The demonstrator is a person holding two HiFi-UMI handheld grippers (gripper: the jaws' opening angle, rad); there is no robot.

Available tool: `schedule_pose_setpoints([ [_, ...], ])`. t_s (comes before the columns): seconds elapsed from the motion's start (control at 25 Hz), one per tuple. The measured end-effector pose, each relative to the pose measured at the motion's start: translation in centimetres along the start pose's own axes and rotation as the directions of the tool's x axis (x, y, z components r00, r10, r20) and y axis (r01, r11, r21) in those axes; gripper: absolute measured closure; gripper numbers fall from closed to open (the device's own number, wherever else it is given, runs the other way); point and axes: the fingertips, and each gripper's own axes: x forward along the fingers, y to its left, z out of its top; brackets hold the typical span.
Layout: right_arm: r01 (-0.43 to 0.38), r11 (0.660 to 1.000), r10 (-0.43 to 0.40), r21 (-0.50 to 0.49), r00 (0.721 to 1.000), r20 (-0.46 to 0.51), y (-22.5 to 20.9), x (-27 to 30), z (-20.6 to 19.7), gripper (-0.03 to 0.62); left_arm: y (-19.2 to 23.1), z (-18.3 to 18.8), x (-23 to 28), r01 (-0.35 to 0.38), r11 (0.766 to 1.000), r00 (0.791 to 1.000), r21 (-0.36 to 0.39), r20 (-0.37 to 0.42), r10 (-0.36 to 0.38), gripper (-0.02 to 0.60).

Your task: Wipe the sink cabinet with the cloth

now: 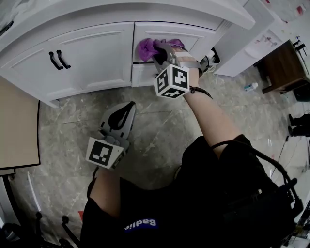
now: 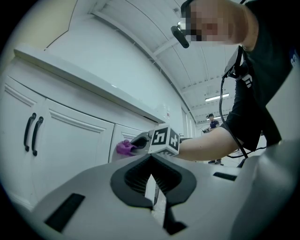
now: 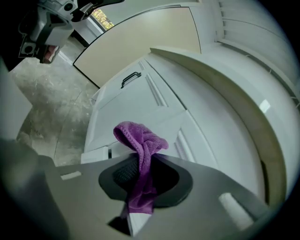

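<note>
Cloth status: we have the purple microfibre cloth (image 3: 140,140) pinched in the right hand-held gripper (image 1: 159,54). The jaws are closed down onto it. One tail runs back between them and the bunched end sticks out past the tips.

That bunched end sits at the upper left corner of the right-hand door panel (image 1: 193,36) on the white panelled sink cabinet (image 1: 92,58), just right of the vertical seam. It looks pressed to the face, but we can't confirm contact. The cabinet lies straight ahead of the jaws, and the panel's long run goes off to our right, so we judge the next stroke is a sideways sweep that way.

The left hand-held gripper (image 1: 127,114) is idle. Its jaws are together with nothing between them. It sits low over the grey marble floor (image 1: 160,145), well apart from the cabinet, so the right arm is clearly the nearer one.

Obstacles:
- The white countertop rim (image 1: 145,12) overhangs just above the cloth, which limits upward travel.
- The black bar handles (image 1: 58,59) are on the left doors, well clear of this panel.

Risk, as we see it: the loose wad could slip under pressure.
</note>
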Motion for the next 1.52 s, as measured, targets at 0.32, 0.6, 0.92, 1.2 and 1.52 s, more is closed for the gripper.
schedule_pose_setpoints([
  [0.32,-0.13,0.991,0.132,0.03,0.989,-0.074,7.4,3.3,-3.0,0.539,-0.5,-0.3,0.0,0.015,1.0,1.0,0.005,-0.013,-0.015,0.581],
  [0.6,-0.191,0.98,0.196,0.062,0.977,-0.08,10.0,2.2,-5.1,0.537,-0.2,-0.8,0.5,0.018,1.0,1.0,0.001,-0.006,-0.018,0.581],
  [0.92,-0.006,1.0,0.007,-0.026,0.999,0.035,0.2,-5.0,-2.8,0.537,0.4,-2.1,1.3,0.012,1.0,0.999,-0.013,-0.035,-0.012,0.581],
  [1.2,0.154,0.987,-0.152,-0.054,0.988,0.029,-9.1,-6.2,-2.9,0.537,0.2,-2.1,2.0,0.021,1.0,1.0,-0.019,-0.019,-0.021,0.581],
  [1.52,0.071,0.997,-0.072,-0.023,0.997,-0.036,-3.9,-3.3,-5.8,0.537,0.2,-1.8,1.7,0.021,1.0,1.0,-0.009,-0.004,-0.022,0.581],
])
